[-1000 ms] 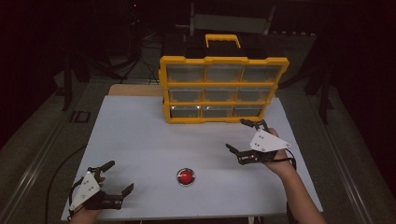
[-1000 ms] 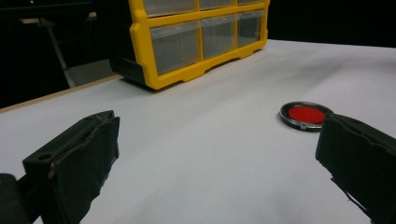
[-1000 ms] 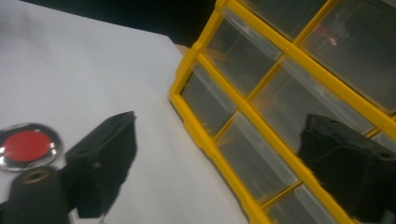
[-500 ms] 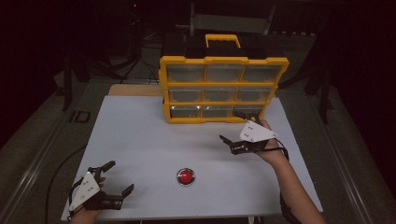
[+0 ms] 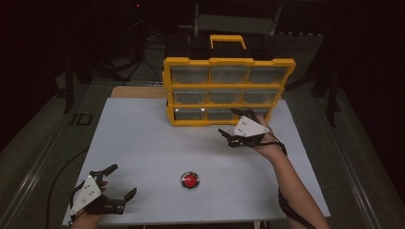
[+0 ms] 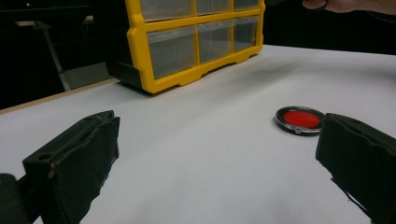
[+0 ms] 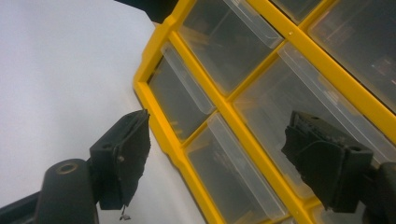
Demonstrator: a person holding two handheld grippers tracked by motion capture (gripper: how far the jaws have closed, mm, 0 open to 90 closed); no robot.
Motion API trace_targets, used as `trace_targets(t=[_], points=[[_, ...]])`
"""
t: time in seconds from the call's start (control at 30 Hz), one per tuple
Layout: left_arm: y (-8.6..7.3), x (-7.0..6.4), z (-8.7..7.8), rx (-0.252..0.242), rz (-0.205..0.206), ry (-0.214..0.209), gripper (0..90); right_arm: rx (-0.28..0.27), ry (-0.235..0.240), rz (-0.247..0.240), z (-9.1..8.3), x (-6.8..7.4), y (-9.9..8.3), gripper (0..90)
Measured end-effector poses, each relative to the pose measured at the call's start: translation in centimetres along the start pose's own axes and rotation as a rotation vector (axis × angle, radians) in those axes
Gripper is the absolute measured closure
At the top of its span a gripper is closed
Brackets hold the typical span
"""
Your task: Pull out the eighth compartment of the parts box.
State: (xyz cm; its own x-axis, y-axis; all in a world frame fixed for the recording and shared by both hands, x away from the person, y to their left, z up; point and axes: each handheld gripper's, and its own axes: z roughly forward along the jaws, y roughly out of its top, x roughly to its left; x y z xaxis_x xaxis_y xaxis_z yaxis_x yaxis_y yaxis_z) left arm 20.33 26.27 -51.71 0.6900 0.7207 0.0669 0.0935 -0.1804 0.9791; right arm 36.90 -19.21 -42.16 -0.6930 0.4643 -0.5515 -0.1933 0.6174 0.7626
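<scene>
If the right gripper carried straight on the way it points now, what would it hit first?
Most likely the yellow plastic drawer organiser: the open right gripper looks along its jaws at the clear bottom-row drawers, roughly the middle one. Depth is hard to judge.

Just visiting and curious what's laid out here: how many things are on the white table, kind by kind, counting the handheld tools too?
Yellow drawer organizer: 1
Red push button: 1
Handheld grippers: 2, the left gripper and the right gripper, both with jaws open
Total: 4
</scene>
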Motion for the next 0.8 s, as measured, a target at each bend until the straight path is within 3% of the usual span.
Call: trace_targets(t=[0.3,0.4,0.8], points=[[0.0,0.0,0.1,0.011,0.001,-0.004,0.0,0.049,0.022,-0.055,3.1,0.3,-0.1,22.2],[0.0,0.0,0.0,0.008,-0.003,-0.005,0.0,0.048,0.018,-0.069,3.9,0.4,-0.1,28.0],[0.0,0.0,-0.1,-0.001,-0.010,-0.006,0.0,0.019,0.022,-0.211,7.0,0.7,-0.7,45.0]])
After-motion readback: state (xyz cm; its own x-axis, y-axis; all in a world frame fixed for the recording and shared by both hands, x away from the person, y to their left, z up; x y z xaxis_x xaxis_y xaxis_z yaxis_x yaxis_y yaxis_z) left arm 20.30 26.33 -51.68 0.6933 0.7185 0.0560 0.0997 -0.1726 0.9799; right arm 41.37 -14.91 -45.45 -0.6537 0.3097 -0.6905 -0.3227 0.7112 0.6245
